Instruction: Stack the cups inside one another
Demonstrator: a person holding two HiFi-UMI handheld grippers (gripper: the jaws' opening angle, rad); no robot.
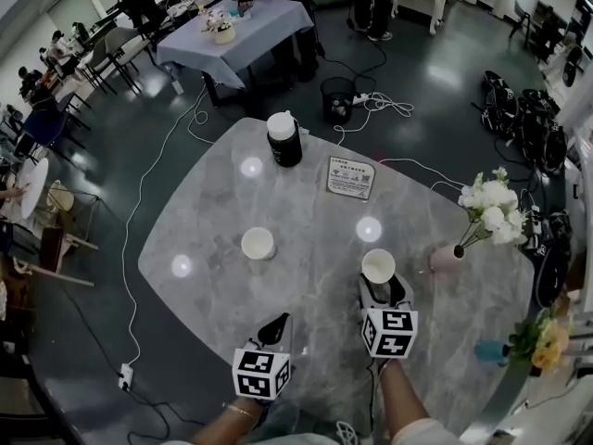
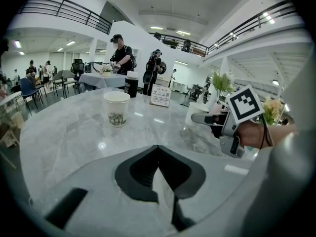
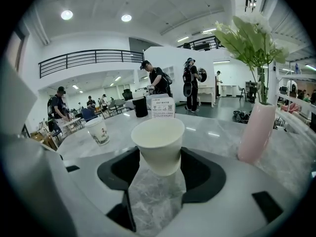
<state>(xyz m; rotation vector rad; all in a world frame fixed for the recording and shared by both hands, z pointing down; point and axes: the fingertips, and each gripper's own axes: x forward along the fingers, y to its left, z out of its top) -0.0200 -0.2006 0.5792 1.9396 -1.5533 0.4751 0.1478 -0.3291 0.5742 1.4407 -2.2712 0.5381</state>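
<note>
Two white paper cups are on a grey marble table. One cup stands upright alone near the table's middle; in the left gripper view this printed cup lies ahead and to the left. My left gripper hovers nearer than it, shut and empty, with its jaw tips meeting. My right gripper is shut on the second cup. That cup sits slightly tilted between the jaws, mouth up. The free cup appears far left in the right gripper view.
A black jar with a white lid and a small sign card stand at the table's far side. A pink vase with white flowers is close to the right of the held cup. People stand at another table beyond.
</note>
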